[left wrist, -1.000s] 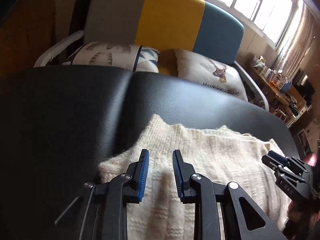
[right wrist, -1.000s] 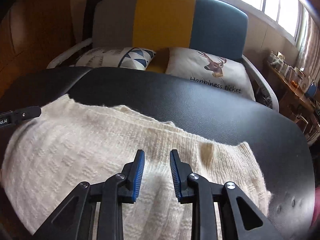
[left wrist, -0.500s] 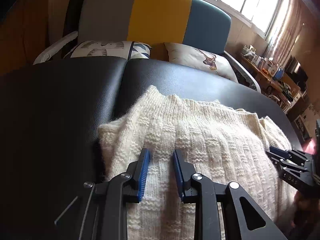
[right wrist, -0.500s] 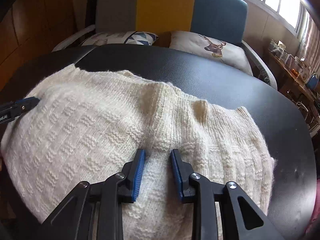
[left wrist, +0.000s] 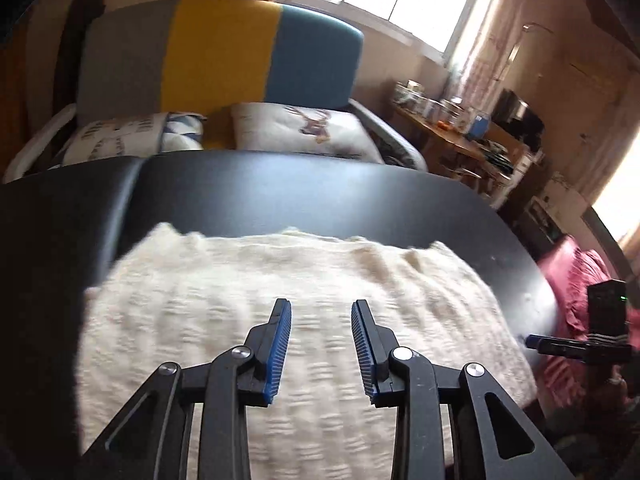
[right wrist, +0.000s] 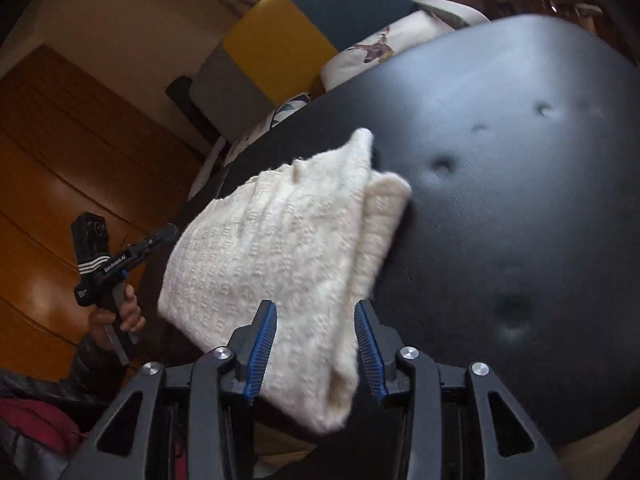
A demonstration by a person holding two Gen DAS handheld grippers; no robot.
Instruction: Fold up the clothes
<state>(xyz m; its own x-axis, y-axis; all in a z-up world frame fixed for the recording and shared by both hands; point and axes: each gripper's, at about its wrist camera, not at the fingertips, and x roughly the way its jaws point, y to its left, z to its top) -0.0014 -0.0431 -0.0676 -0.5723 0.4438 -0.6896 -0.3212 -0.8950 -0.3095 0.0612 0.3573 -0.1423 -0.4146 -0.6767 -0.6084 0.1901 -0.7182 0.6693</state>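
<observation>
A cream knitted sweater point(left wrist: 280, 312) lies folded into a thick rectangle on the black padded table point(left wrist: 280, 192). My left gripper point(left wrist: 320, 310) hovers open over its near half, with nothing between the blue pads. In the right wrist view the sweater point(right wrist: 280, 240) shows its doubled edge, and a near corner droops between the spread fingers of my right gripper point(right wrist: 315, 312), which is open and not clamped on it. The left gripper point(right wrist: 158, 238) is at the sweater's far end, held by a hand point(right wrist: 128, 314). The right gripper point(left wrist: 576, 348) is at the sweater's right end.
Behind the table stands a sofa point(left wrist: 224, 52) with a grey, yellow and blue back and two printed cushions point(left wrist: 304, 132). A cluttered wooden side table point(left wrist: 460, 128) is at the right, red cloth point(left wrist: 568, 280) below it. Wooden cabinet doors point(right wrist: 60, 160) flank the left.
Both grippers have opened wider and pulled back from the sweater. The right gripper has swung round to the sweater's right end and rolled sideways. The sweater stays put.
</observation>
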